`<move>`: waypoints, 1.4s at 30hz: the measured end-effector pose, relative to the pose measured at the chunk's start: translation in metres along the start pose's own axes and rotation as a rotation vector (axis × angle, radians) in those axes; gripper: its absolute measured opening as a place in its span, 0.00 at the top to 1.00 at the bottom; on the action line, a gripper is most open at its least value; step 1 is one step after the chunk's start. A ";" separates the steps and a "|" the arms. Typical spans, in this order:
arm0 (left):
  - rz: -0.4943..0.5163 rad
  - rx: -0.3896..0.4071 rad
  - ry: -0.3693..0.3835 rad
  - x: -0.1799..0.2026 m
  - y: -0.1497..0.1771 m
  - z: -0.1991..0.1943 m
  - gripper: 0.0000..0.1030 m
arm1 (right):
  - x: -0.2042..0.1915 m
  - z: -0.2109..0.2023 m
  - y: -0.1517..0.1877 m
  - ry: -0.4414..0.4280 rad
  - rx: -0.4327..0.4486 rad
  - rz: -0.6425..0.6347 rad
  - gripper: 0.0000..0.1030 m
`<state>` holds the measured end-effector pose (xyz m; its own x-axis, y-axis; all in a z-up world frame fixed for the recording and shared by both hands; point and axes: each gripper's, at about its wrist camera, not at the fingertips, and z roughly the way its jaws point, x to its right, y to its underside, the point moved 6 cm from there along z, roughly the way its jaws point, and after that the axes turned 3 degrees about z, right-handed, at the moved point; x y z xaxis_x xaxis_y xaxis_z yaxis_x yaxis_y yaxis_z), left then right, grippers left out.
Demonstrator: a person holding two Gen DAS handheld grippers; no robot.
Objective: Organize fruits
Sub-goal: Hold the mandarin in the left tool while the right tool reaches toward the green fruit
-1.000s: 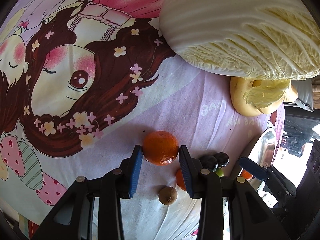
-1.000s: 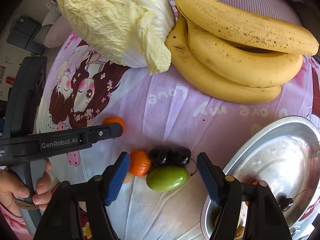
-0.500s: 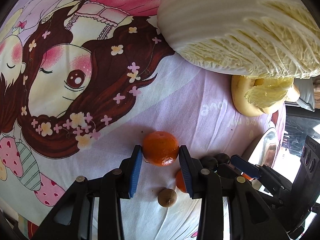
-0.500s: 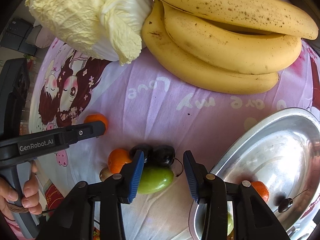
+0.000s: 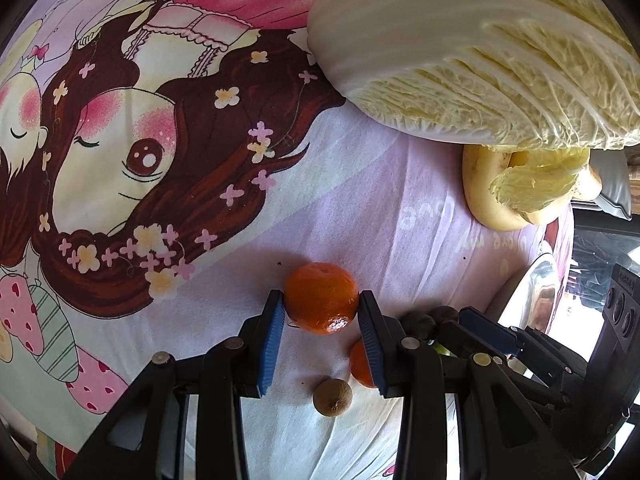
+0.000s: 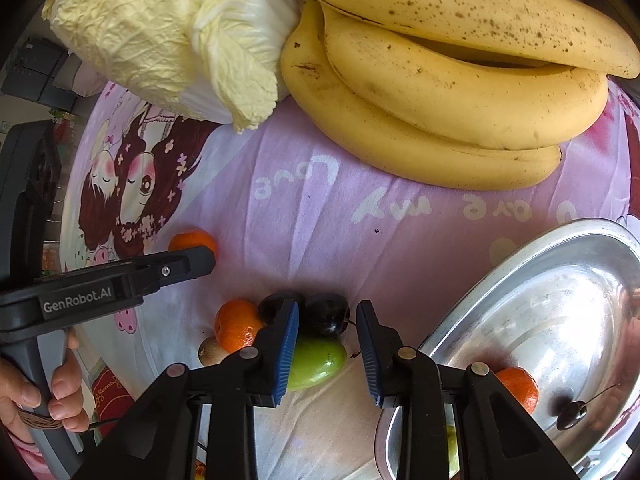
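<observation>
Fruits were scattered over a pink cartoon-print cloth (image 6: 360,216). Left gripper (image 5: 322,312) was pinching a mandarin (image 5: 321,297), pads touching both sides. Right gripper (image 6: 327,322) had just been closing, and its jaws sat narrowed around a dark plum (image 6: 326,314) with a green fruit (image 6: 318,362) just near of it; couldn't tell if the pads actually pressed anything. Another mandarin (image 6: 236,325) and a small brown fruit (image 6: 211,352) lay left of those. Bananas (image 6: 460,92) and a napa cabbage (image 6: 168,36) sat at the far side, a metal tray (image 6: 560,288) on the right.
</observation>
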<state>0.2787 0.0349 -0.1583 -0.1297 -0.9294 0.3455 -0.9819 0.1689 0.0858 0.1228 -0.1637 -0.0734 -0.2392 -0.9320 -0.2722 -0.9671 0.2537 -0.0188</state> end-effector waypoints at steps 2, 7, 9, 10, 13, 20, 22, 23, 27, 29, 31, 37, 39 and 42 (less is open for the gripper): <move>0.000 0.000 0.000 0.000 0.000 0.001 0.62 | 0.000 0.001 0.001 -0.007 0.000 0.008 0.69; -0.001 0.000 0.001 0.001 0.000 0.000 0.62 | 0.010 0.001 0.002 -0.008 -0.003 0.014 0.70; -0.002 0.000 0.001 0.002 0.000 0.001 0.62 | 0.012 0.001 0.002 -0.011 -0.003 0.014 0.71; 0.000 0.000 0.000 0.001 0.000 0.000 0.62 | 0.014 0.001 0.002 -0.012 -0.003 0.014 0.71; 0.000 0.000 0.000 0.001 0.000 0.000 0.62 | 0.012 0.003 0.004 -0.005 -0.002 0.001 0.72; 0.003 -0.001 0.000 0.001 0.000 0.000 0.62 | 0.007 0.002 0.008 -0.026 0.003 -0.003 0.78; 0.002 -0.001 0.001 0.002 -0.001 0.001 0.62 | 0.007 0.000 0.008 -0.030 0.006 -0.002 0.78; 0.003 -0.001 0.000 0.002 -0.001 0.001 0.62 | 0.006 -0.001 0.009 -0.030 0.009 -0.002 0.78; 0.011 0.002 -0.007 0.004 -0.001 -0.001 0.62 | 0.010 -0.014 0.010 -0.042 0.015 -0.005 0.86; 0.017 0.007 -0.010 0.007 0.000 -0.003 0.63 | 0.011 -0.019 0.010 -0.051 0.021 -0.005 0.86; 0.021 0.015 -0.012 0.010 0.000 -0.006 0.63 | 0.010 -0.023 0.011 -0.047 0.025 -0.008 0.86; 0.016 0.025 -0.009 0.015 -0.001 -0.015 0.63 | 0.016 -0.029 0.014 -0.030 0.027 -0.015 0.86; 0.014 0.024 -0.010 0.015 -0.002 -0.016 0.63 | 0.017 -0.028 0.014 -0.021 0.023 -0.007 0.86; 0.010 0.020 -0.008 0.014 -0.001 -0.015 0.63 | 0.015 -0.024 0.015 -0.019 0.014 -0.005 0.85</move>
<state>0.2805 0.0269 -0.1392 -0.1401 -0.9303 0.3390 -0.9831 0.1714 0.0639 0.1030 -0.1802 -0.0552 -0.2330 -0.9281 -0.2904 -0.9668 0.2532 -0.0338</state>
